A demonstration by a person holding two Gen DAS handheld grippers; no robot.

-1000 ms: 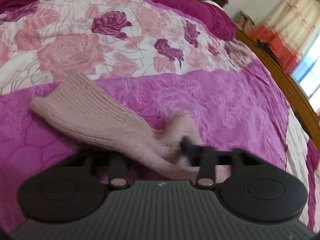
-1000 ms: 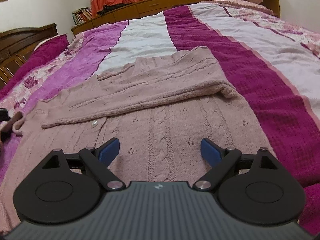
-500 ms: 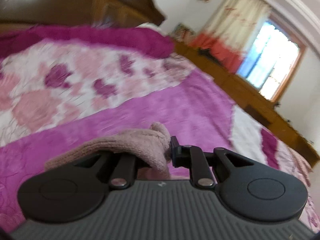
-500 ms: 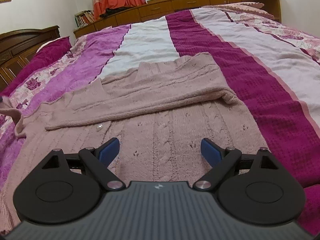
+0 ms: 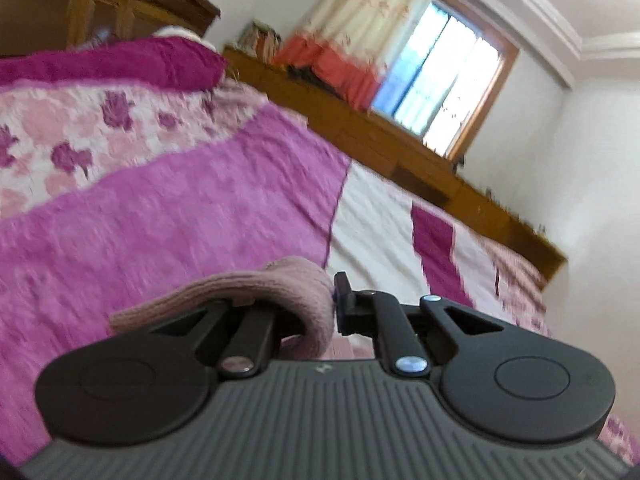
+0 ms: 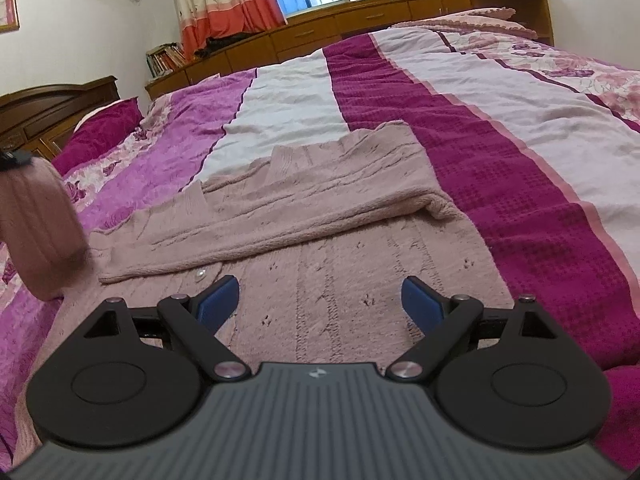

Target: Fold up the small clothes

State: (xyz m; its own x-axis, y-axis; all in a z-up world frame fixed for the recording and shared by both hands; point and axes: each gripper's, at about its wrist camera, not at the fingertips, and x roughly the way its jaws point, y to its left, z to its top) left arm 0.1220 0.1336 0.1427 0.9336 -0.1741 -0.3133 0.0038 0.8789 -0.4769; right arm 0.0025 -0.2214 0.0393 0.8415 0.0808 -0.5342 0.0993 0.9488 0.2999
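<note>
A small dusty-pink knitted cardigan (image 6: 320,248) lies flat on the bed, one sleeve (image 6: 280,220) folded across its chest. My left gripper (image 5: 332,300) is shut on the other sleeve's cuff (image 5: 280,288), which drapes over its left finger, lifted above the bedspread. In the right wrist view that lifted sleeve (image 6: 38,232) hangs at the far left. My right gripper (image 6: 320,300) is open and empty, low over the cardigan's lower body.
The bed carries a striped magenta, white and floral bedspread (image 6: 520,168). A wooden headboard (image 6: 48,108) stands at the left, a wooden cabinet run (image 6: 360,24) under the window at the far side. A dark pink pillow (image 5: 120,60) lies at the bed's head.
My left gripper has lifted the sleeve cuff off the bedspread and swung up and to the right. The right gripper has stayed open over the cardigan.
</note>
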